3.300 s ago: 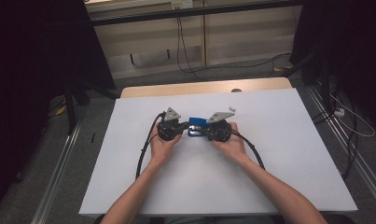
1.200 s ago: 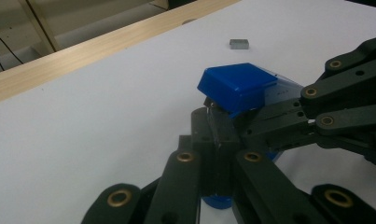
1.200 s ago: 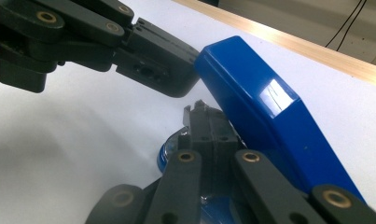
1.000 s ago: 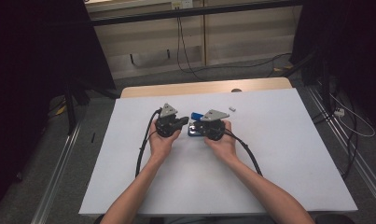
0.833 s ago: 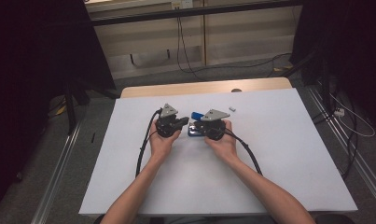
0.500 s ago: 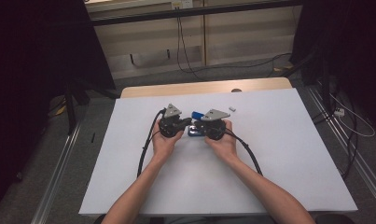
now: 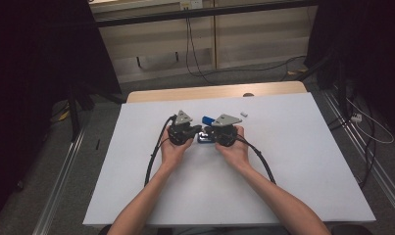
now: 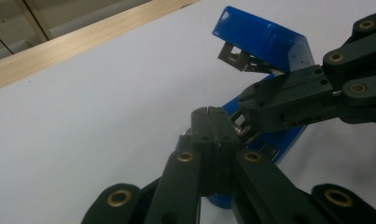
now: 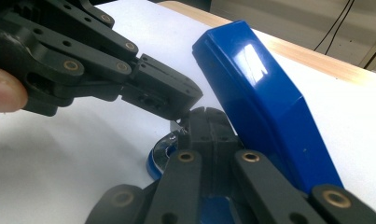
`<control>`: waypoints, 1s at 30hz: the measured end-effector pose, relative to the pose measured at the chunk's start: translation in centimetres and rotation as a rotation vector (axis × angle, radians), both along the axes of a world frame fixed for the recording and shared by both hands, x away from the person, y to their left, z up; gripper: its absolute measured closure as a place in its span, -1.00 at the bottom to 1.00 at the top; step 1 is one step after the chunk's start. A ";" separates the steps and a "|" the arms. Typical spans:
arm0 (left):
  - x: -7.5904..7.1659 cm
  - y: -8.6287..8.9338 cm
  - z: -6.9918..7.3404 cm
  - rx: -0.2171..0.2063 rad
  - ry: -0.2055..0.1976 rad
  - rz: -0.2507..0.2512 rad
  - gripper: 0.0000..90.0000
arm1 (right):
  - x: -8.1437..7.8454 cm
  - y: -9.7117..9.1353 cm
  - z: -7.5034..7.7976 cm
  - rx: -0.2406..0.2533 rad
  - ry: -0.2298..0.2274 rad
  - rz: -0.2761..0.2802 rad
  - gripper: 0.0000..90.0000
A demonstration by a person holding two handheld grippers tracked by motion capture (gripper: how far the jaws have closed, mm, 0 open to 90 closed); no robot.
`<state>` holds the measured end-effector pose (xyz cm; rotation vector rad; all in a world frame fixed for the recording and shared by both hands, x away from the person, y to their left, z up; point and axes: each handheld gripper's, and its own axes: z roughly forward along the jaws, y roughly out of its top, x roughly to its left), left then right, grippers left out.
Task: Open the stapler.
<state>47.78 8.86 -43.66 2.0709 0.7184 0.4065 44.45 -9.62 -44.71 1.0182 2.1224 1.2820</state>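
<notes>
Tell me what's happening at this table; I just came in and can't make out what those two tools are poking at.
A person holds a gripper in each hand over a blue stapler on the white table. The stapler's lid is swung up and open. Both the left gripper and the right gripper have their jaws shut, tips meeting at the metal channel inside the stapler's base. A small white piece lies farther back on the table.

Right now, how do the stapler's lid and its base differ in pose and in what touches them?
The stapler's lid is swung up and tilted, free of both grippers; the base lies flat on the white table. The left gripper and right gripper, both shut, meet at the base. Lid and base share the same glossy blue.
</notes>
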 end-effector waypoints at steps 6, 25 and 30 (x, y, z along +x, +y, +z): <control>0.0 0.0 -0.2 0.005 0.011 0.005 1.00 | 0.0 0.1 -0.1 0.007 0.000 -0.007 1.00; 0.2 0.2 -0.5 -0.018 0.026 -0.003 1.00 | -0.2 0.1 0.0 0.004 -0.014 -0.022 1.00; 0.3 0.3 -0.5 -0.016 0.025 -0.009 1.00 | -0.3 -0.1 0.1 0.008 -0.031 -0.032 1.00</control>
